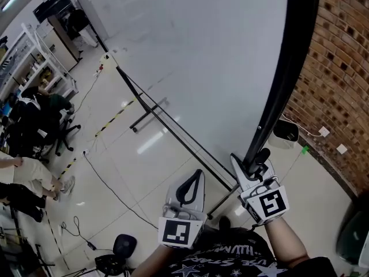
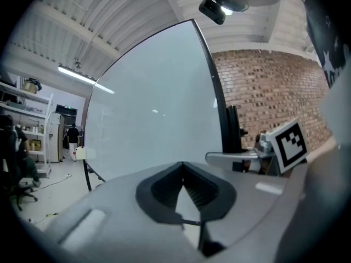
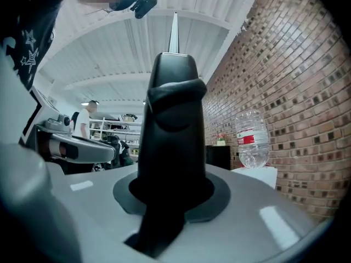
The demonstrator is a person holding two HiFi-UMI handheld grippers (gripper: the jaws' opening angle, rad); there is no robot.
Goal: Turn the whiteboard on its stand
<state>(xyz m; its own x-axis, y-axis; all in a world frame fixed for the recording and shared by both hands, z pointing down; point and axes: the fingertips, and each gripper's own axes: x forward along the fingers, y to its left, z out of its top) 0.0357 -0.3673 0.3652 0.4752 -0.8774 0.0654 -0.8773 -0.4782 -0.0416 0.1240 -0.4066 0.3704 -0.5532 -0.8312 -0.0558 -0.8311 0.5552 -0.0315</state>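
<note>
**Right gripper on the whiteboard's frame**

The whiteboard (image 1: 190, 56) stands upright on its stand (image 1: 149, 115), beside a brick wall (image 1: 340, 79). The right gripper (image 1: 252, 164) seems clamped on the black frame (image 1: 286, 74) low down, though its pads are hard to see. The left gripper (image 1: 196, 179) hangs nearby, with its jaws together and empty.

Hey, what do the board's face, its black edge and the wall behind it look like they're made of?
Board face: smooth glossy white panel, likely coated steel or melamine; faint glare spots show on it. Black edge: probably a metal or plastic rail, satin sheen. Wall: rough matt brick, mortar lines visible.
</note>
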